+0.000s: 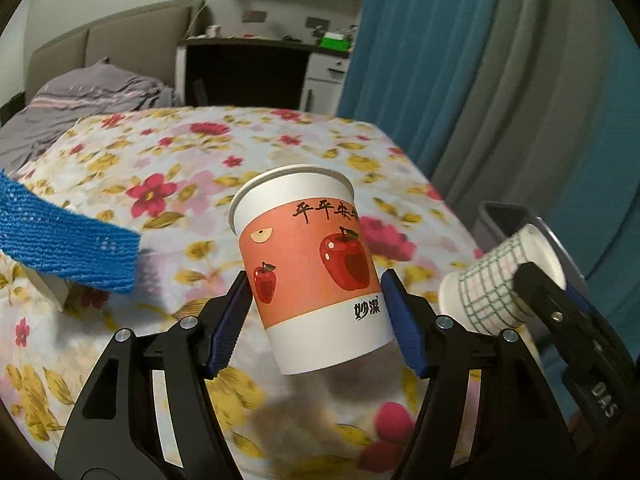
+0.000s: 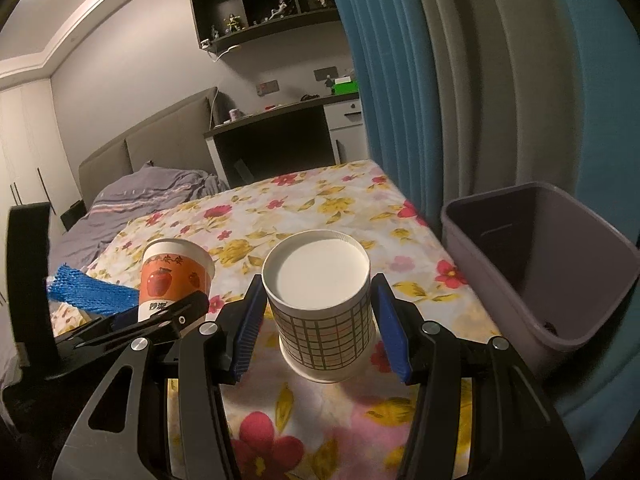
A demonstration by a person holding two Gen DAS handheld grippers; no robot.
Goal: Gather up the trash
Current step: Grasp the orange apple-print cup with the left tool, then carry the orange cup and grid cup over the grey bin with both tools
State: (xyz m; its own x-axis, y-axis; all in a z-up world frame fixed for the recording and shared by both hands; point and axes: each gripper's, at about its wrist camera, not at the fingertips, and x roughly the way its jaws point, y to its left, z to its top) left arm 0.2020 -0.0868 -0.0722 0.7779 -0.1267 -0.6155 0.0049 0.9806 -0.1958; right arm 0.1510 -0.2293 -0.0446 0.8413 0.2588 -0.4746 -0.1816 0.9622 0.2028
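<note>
My left gripper (image 1: 316, 316) is shut on an orange paper cup with red apples (image 1: 312, 268) and holds it tilted above the floral tabletop (image 1: 180, 160). My right gripper (image 2: 320, 320) is shut on a white paper cup with a grid pattern (image 2: 324, 312), its mouth facing the camera, lifted off the table. The grid cup also shows in the left wrist view (image 1: 500, 280), held at the right. The apple cup shows in the right wrist view (image 2: 172, 276), to the left. A grey trash bin (image 2: 540, 264) stands open at the table's right edge.
A blue knitted cloth (image 1: 68, 236) lies on the table's left side, over a small cardboard piece (image 1: 48, 288). A teal curtain (image 2: 440, 80) hangs behind the bin. A bed (image 2: 152, 192) and a desk (image 2: 280, 136) stand beyond the table.
</note>
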